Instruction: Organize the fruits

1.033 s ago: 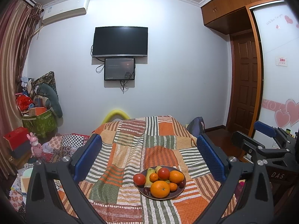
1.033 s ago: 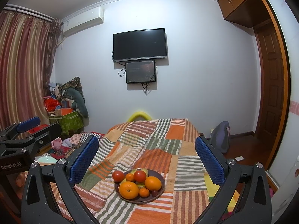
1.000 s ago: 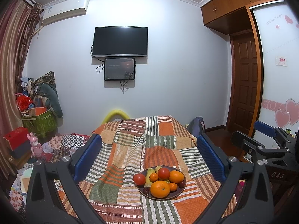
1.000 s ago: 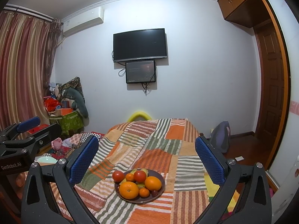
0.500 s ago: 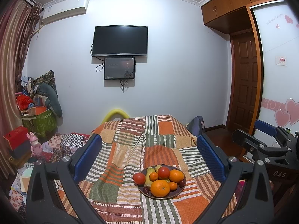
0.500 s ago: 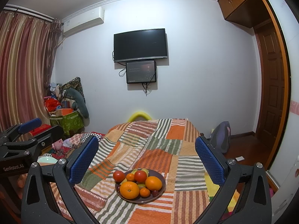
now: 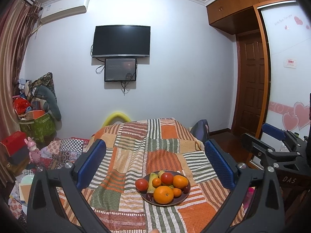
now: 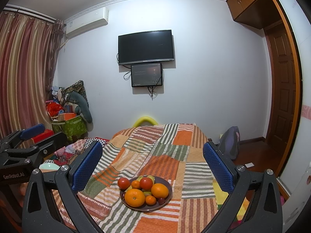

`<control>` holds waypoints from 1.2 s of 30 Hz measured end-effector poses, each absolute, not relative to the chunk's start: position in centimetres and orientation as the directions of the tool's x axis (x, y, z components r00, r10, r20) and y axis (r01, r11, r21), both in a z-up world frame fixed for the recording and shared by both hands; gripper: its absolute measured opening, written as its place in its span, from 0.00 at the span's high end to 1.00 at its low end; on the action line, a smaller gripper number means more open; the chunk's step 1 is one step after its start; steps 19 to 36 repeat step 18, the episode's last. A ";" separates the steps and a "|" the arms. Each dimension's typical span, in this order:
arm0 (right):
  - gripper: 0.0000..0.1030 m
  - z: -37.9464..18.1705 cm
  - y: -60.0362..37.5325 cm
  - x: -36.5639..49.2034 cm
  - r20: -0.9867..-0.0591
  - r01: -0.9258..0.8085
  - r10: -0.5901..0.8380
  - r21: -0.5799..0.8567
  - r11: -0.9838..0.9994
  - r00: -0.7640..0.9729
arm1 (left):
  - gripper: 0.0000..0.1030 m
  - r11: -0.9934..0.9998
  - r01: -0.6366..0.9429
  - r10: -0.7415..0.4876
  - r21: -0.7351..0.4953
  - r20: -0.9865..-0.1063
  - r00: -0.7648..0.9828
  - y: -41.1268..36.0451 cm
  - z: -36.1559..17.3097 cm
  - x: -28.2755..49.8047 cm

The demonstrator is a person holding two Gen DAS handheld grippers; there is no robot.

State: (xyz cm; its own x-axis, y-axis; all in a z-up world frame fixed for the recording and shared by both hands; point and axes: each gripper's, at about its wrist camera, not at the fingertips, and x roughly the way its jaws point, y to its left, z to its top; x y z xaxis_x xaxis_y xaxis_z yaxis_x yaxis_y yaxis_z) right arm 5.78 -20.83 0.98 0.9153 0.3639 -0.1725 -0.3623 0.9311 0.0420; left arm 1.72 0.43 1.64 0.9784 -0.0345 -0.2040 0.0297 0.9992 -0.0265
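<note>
A dark plate (image 7: 181, 199) piled with fruit sits on a striped patchwork cloth (image 7: 161, 147). It holds a big orange (image 7: 163, 194), two tomatoes (image 7: 141, 184), small tangerines, a banana (image 7: 151, 178) and dark grapes. The plate also shows in the right wrist view (image 8: 167, 185). My left gripper (image 7: 155, 163) is open and empty, held above and short of the plate. My right gripper (image 8: 152, 165) is open and empty, likewise back from the plate. Each gripper shows at the edge of the other's view.
The cloth-covered surface (image 8: 165, 155) runs toward a white wall with a TV (image 7: 121, 41). Bags and boxes (image 7: 35, 120) are piled at the left by a curtain. A backpack (image 8: 229, 143) and a wooden door (image 7: 252, 85) stand at the right.
Both grippers have shifted very slightly; the plate sits a touch further right in each view. Nothing was grasped or released.
</note>
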 end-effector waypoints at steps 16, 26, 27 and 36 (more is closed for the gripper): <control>0.00 0.9 -20.8 6.1 -0.184 -0.358 0.360 0.044 0.933 0.915 | 0.00 0.999 0.030 -0.035 -0.024 -0.219 0.975 0.2 1.5 2.0; 0.00 0.9 -20.8 6.3 -0.187 -0.356 0.357 0.043 0.934 0.915 | 0.00 0.999 0.031 -0.035 -0.023 -0.222 0.974 0.3 1.5 2.1; 0.00 0.9 -20.8 6.3 -0.187 -0.356 0.357 0.043 0.934 0.915 | 0.00 0.999 0.031 -0.035 -0.023 -0.222 0.974 0.3 1.5 2.1; 0.00 0.9 -20.8 6.3 -0.187 -0.356 0.357 0.043 0.934 0.915 | 0.00 0.999 0.031 -0.035 -0.023 -0.222 0.974 0.3 1.5 2.1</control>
